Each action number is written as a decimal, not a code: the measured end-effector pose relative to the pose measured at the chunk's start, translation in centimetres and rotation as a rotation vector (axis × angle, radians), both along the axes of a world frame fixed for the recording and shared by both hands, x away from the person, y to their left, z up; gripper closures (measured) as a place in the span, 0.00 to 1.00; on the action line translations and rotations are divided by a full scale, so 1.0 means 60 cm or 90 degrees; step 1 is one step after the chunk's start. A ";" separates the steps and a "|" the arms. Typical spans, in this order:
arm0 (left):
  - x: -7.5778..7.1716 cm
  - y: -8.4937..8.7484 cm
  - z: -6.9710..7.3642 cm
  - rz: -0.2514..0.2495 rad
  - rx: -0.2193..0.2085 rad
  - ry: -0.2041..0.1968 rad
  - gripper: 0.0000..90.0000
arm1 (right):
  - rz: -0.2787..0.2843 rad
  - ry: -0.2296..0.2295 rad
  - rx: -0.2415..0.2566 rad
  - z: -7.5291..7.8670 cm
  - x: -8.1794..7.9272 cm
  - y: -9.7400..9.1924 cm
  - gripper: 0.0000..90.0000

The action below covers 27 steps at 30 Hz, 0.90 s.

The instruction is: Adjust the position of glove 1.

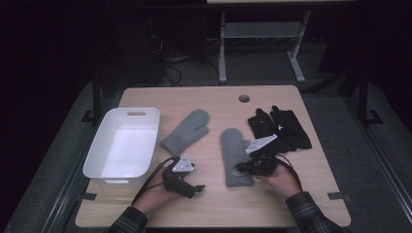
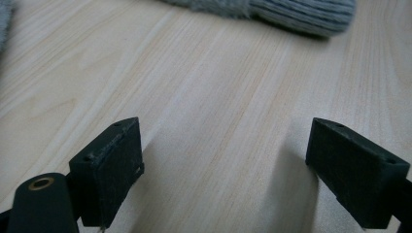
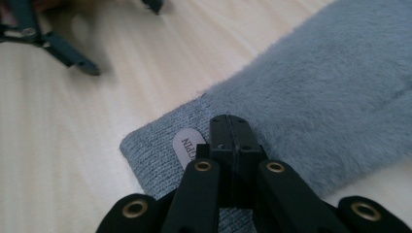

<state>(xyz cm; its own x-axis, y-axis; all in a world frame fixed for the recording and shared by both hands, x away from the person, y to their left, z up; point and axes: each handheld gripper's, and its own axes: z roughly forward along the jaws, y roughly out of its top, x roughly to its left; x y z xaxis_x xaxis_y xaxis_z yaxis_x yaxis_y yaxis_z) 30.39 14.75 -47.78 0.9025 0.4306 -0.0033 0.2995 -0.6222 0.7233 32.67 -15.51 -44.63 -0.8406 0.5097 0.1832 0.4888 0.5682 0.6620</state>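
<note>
Two grey mittens lie flat on the wooden table [image 1: 311,184]. One mitten [image 1: 187,131] is near the middle, the other [image 1: 234,150] to its right. My right gripper [image 1: 241,171] [image 3: 229,121] is shut, its tips resting on that second mitten's ribbed cuff [image 3: 160,160] beside a small white label [image 3: 187,144]. I see no fabric between the jaws. My left gripper [image 1: 197,189] [image 2: 226,128] stands open low over bare wood, short of the same cuff [image 2: 301,14]. The right gripper view also catches it [image 3: 53,48] at top left.
A white bin [image 1: 97,145] stands at the table's left side. A pair of black gloves [image 1: 282,128] lies at the right, behind my right hand. A round cable hole [image 1: 244,98] sits near the far edge. Desk legs and cables are on the floor beyond.
</note>
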 end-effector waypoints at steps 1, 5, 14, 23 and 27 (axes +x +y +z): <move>0.000 0.000 -0.001 0.000 -0.003 -0.001 0.13 | -0.001 0.003 0.002 0.000 -0.006 0.001 1.00; 0.000 -0.001 -0.001 0.002 -0.005 0.001 0.13 | 0.006 0.009 0.005 0.000 -0.025 0.003 1.00; -0.001 -0.001 -0.002 0.003 -0.008 0.001 0.13 | 0.026 0.006 0.010 0.004 -0.066 0.008 1.00; -0.001 -0.001 -0.001 0.002 -0.004 0.001 0.13 | -0.053 -0.047 0.029 0.031 -0.007 -0.036 1.00; 0.000 0.000 -0.001 0.000 -0.003 -0.002 0.14 | -0.083 -0.052 0.019 0.027 0.020 -0.048 1.00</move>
